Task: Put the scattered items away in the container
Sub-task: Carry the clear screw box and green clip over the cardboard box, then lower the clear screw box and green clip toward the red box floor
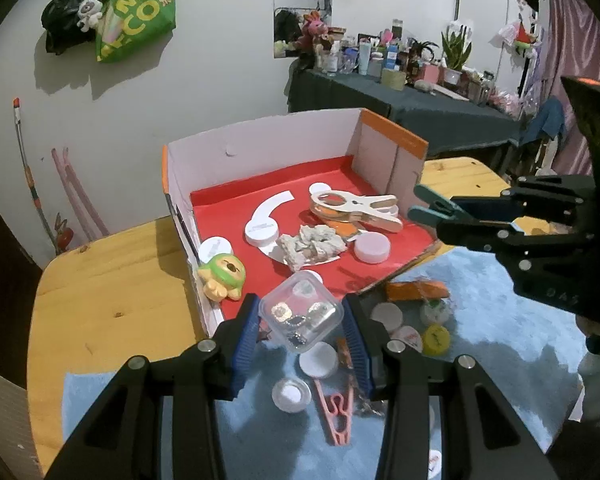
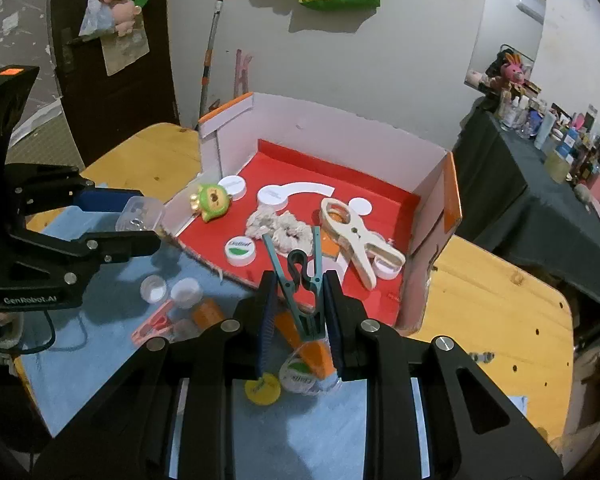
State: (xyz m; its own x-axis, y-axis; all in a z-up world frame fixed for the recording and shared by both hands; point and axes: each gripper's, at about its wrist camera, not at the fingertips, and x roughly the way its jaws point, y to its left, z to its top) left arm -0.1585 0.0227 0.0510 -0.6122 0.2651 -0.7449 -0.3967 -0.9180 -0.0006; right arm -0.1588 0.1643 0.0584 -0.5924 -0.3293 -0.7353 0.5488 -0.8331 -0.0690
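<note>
My left gripper (image 1: 300,309) is shut on a small clear plastic box (image 1: 302,322) with metal bits inside, held above the near left corner of the container. The container (image 1: 260,140) is a cardboard box with white walls, orange edges and a red floor. My right gripper (image 2: 300,282) is shut on a teal clothes peg (image 2: 296,280), just over the container's (image 2: 340,120) near edge. The left wrist view shows the right gripper (image 1: 454,216) with the peg (image 1: 430,204) at the box's right wall. The right wrist view has the left gripper (image 2: 150,218) and clear box (image 2: 140,211) at left.
In the container lie a cream clamp peg (image 1: 356,208), a pale scrunchie (image 1: 312,246), a green toy (image 1: 222,278) and white caps. On the blue cloth (image 1: 480,320) lie white caps (image 1: 319,360), a pink clip (image 1: 338,412), a yellow cap (image 1: 436,338) and an orange item (image 1: 416,290).
</note>
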